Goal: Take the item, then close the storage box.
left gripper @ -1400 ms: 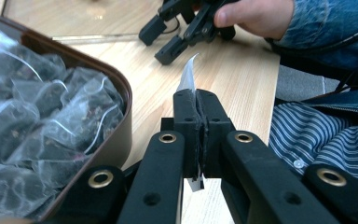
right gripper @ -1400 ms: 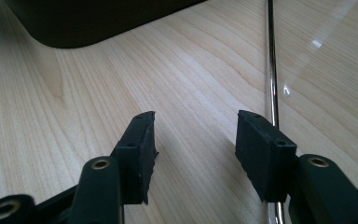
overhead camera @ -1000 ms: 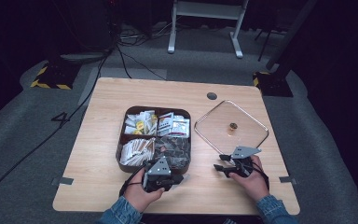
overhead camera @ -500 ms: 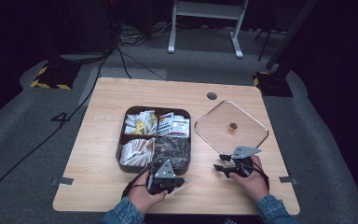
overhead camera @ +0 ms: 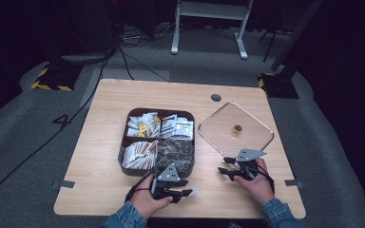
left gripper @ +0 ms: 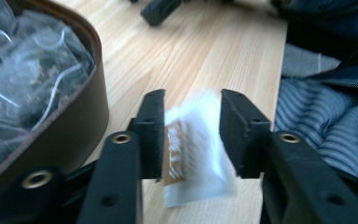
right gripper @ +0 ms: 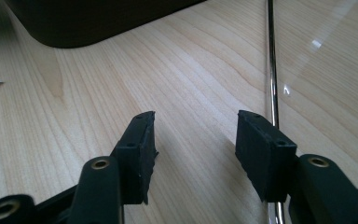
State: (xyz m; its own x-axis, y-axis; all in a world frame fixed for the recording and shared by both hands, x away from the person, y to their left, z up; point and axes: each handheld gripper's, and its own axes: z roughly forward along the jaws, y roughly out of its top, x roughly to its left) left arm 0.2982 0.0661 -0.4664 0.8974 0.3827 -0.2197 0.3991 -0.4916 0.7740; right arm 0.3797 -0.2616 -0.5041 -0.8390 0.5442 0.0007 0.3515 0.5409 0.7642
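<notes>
At the lower left of centre in the high view, my left gripper [overhead camera: 183, 193] sits below the brown tray [overhead camera: 123, 148]. Its jaws have just been opening and now stand apart, with a white sachet [left gripper: 193, 149] slipping loose between them toward the bench [overhead camera: 100, 123]. I judge this to be the release step; next I should draw clear. A second ago the sachet wasn't visible beyond the jaws. Lower right, my right gripper [overhead camera: 224, 171] rests with jaws apart and empty beside the glass lid [overhead camera: 218, 126].

Blue denim sleeves [overhead camera: 123, 219], black two-fingered grippers [overhead camera: 190, 193], brass-ringed screw holes, grey three-cornered top plates.
</notes>
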